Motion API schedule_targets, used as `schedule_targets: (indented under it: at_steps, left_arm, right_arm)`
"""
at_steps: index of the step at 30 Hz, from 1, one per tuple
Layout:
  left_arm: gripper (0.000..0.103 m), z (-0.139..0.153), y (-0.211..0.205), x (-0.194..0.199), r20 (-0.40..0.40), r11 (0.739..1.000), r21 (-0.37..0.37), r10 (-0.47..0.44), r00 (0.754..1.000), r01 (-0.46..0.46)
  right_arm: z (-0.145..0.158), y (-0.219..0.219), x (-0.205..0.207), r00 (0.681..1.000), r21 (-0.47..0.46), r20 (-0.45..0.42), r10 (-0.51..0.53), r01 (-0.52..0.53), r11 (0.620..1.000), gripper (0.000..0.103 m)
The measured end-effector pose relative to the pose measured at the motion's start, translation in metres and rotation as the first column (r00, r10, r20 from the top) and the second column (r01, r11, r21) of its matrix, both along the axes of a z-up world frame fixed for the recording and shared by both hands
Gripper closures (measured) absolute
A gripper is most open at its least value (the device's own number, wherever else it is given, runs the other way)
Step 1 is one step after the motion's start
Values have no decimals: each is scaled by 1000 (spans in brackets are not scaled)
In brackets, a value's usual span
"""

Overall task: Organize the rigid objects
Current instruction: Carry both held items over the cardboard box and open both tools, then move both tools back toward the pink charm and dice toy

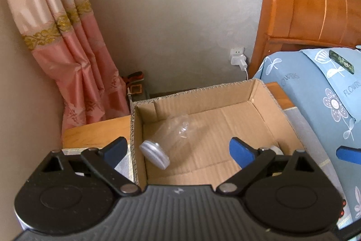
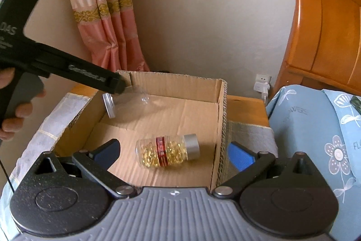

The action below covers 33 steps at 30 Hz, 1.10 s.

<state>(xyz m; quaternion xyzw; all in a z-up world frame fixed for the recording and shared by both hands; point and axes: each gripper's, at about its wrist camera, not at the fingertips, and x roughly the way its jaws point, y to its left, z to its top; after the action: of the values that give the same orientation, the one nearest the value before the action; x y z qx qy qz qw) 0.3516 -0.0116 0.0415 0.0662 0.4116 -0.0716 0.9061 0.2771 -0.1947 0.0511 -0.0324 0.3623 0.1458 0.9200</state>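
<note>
Both grippers, left gripper and right gripper, hover with fingers spread wide and empty over the cardboard box, where the capsule bottle lies between the right fingers and the clear jar between the left.

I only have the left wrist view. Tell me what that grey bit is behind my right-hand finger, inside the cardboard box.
Observer: It is the silver cap of a capsule bottle lying on its side on the floor of the cardboard box.
Operator: Report what is in it.
Observer: Golden capsules, with a red band around the bottle's middle.
Operator: Now give me the right gripper.
Observer: The right gripper is open, its fingers wide apart and neither touching the bottle.
</note>
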Motion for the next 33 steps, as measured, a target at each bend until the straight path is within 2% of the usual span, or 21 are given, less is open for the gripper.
schedule_targets:
  at_steps: [8, 15, 24, 28, 33]
  left_arm:
    - [5, 11, 14, -59, 70, 1000, -15, -4, 998, 5]
    - [3, 0, 32, -116, 98, 1000, -13, 19, 995, -18]
    - [3, -40, 48, -187, 82, 999, -13, 41, 996, -40]
    - [3, -66, 49, -210, 53, 999, -12, 52, 997, -52]
    - [3, -91, 55, -225, 4, 992, -81, 93, 996, -93]
  right_arm:
    - [2, -7, -49, 1000, 8, 13, -5, 5, 1000, 0]
    - [-11, -17, -98, 999, 35, 32, -24, 23, 999, 0]
    - [-41, -34, -146, 997, 70, -17, -72, 73, 995, 0]
    - [-52, -33, -156, 998, 67, -34, -47, 49, 997, 0]
    - [-57, -28, -169, 1000, 80, -14, 3, -1, 997, 0]
